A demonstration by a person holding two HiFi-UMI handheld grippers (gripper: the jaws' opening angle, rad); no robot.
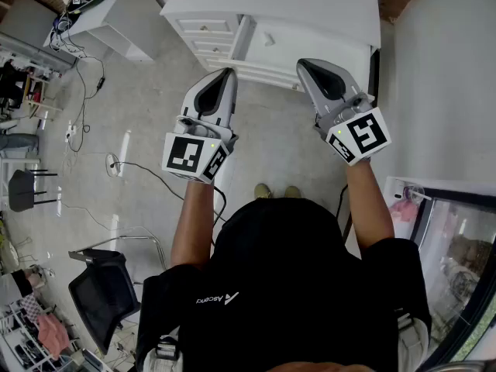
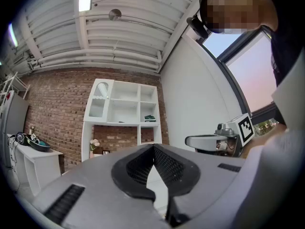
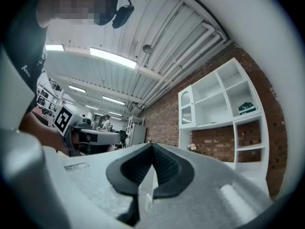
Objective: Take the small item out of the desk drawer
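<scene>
White desk [image 1: 325, 18], drawers [image 1: 204, 36], contents seemingly hidden

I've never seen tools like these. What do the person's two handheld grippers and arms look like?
The left gripper and right gripper are light grey plastic shells with black ribbed pads. Each carries a white cube with black square markers. The person wears a black short-sleeved T-shirt with white print.

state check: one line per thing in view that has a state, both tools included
left tool: shut, nothing between the jaws
right tool: shut, nothing between the jaws
desk drawers: fronts look closed from the head view, can't be sure; no small item visible
ceiling lights: on
</scene>
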